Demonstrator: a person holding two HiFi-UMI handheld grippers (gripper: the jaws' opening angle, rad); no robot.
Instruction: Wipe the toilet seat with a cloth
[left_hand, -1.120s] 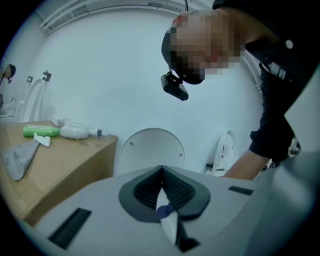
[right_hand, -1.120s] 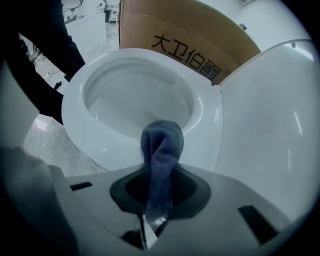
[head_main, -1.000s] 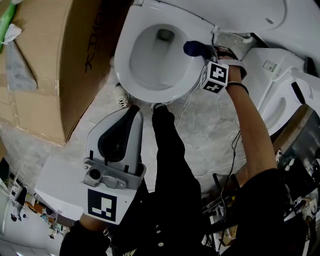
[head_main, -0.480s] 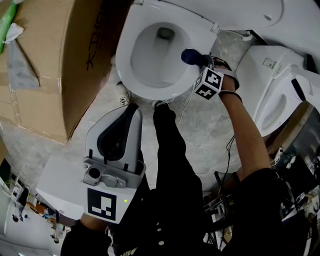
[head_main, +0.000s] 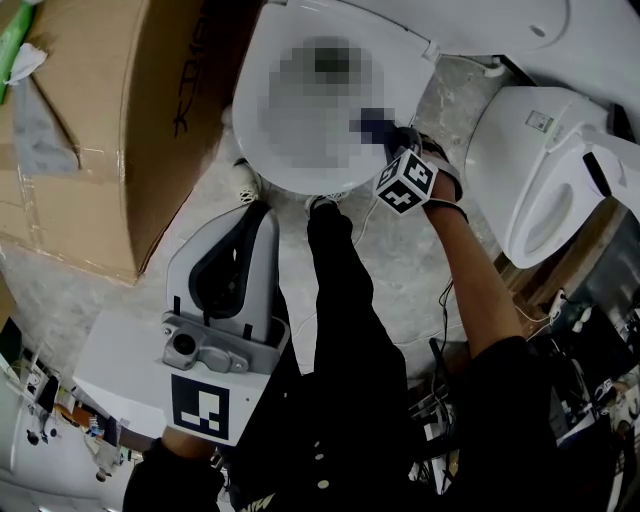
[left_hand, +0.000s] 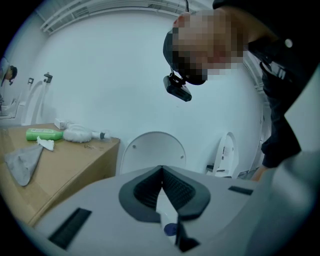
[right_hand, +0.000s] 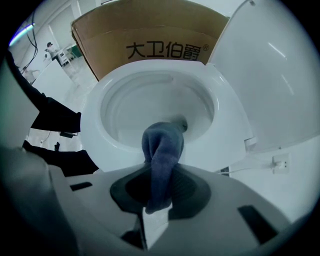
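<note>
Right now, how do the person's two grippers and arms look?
Both the left gripper and the right gripper have light grey shells with black ribbed pads. Each carries a white cube with black square markers. The person wears black clothes; the right sleeve is short.

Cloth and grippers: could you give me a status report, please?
Right gripper shut on cloth, cloth on toilet seat rim. Left gripper shut, empty, held back. Nothing in the way.

right gripper (head_main: 390, 132) holds a dark cloth (head_main: 371, 120) on the toilet seat (head_main: 247, 112); left gripper (head_main: 260, 222) hangs apart.
</note>
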